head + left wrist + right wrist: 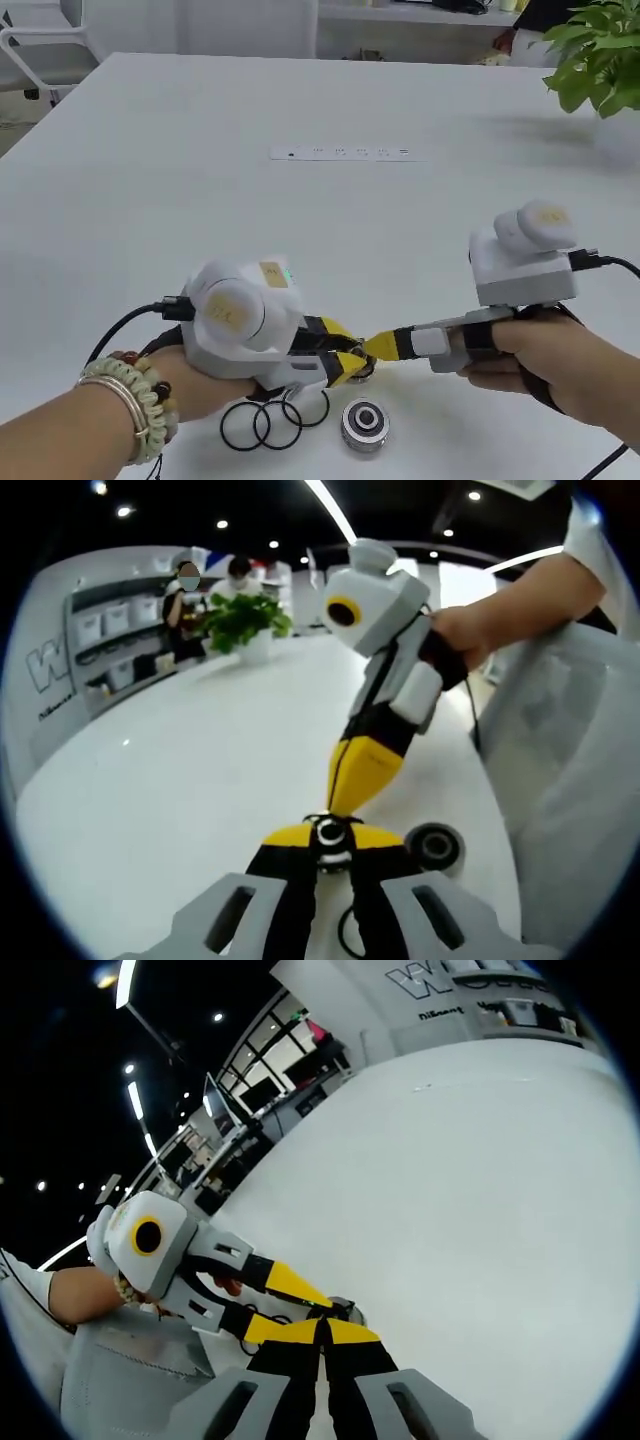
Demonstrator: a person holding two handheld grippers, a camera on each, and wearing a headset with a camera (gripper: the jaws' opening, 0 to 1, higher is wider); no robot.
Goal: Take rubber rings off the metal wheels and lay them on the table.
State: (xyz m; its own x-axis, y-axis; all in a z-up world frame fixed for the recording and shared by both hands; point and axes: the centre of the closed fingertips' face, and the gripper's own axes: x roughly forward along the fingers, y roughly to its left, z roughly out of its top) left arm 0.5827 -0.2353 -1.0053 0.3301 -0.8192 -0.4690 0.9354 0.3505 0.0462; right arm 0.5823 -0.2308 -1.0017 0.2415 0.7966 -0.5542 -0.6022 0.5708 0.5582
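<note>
Black rubber rings [268,422], thin round loops that overlap, lie flat on the smooth white table [300,220] at lower left of head view, just below the L hand [185,385] w/ bead bracelets. That hand holds the L gripper [330,842], a white plastic body w/ black jaws and yellow tips. Its jaws are clamped on a small shiny metal wheel [329,829] w/ a dark round hub. L gripper view shows this grip plainly; in head view the held wheel is mostly hidden behind the jaws. Just right of the rings a second wheel [365,422] sits flat on the table, apart from both grippers. R gripper [321,1326], in the R hand [545,360], comes in from the right w/ jaws pressed together and tips at the held wheel's edge. Can't tell if a ring is pinched between them. Farther back are a flat white power strip [345,153] and, top right, a leafy green plant [600,50].
</note>
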